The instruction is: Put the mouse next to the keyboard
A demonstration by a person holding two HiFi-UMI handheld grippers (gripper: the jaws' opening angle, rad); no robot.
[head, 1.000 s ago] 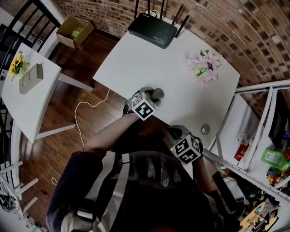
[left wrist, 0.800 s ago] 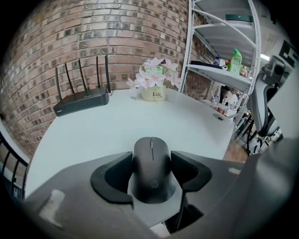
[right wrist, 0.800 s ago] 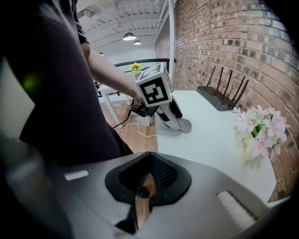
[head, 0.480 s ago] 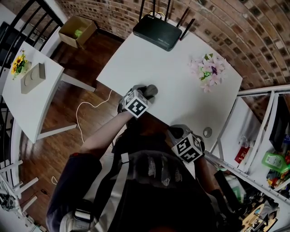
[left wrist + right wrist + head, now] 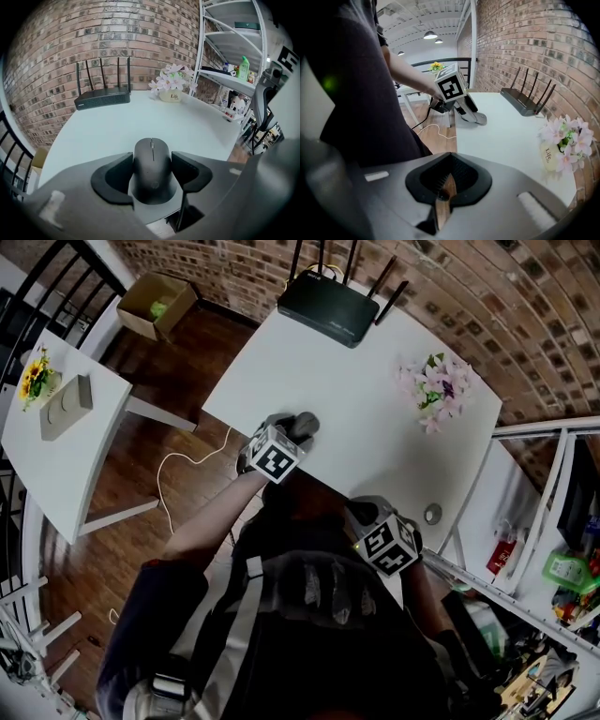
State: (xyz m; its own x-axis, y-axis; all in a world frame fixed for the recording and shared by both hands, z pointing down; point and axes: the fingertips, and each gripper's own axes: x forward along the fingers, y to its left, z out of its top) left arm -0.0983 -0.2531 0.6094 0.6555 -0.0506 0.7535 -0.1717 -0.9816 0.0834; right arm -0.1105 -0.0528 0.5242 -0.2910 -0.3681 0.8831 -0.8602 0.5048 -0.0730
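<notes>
A dark grey mouse point(image 5: 151, 165) sits between the two black pads of my left gripper point(image 5: 151, 172), which is shut on it over the near edge of the white table point(image 5: 117, 131). In the head view the mouse point(image 5: 306, 421) sticks out ahead of the left gripper point(image 5: 296, 430) at the table's near left edge. My right gripper point(image 5: 367, 514) hangs close to my body off the table's near edge; in its own view the right gripper point(image 5: 447, 180) has its jaws together with nothing between them. No keyboard shows in any view.
A black router point(image 5: 327, 306) with antennas stands at the table's far edge. A pot of pale flowers point(image 5: 433, 388) is at the far right, and a small round object point(image 5: 432, 514) near the right edge. A white side table point(image 5: 56, 427), a cardboard box point(image 5: 155, 301) and metal shelving point(image 5: 229, 70) surround it.
My left gripper has shifted a little to the left along the table's near edge with the mouse held in it. The right gripper has hardly moved.
</notes>
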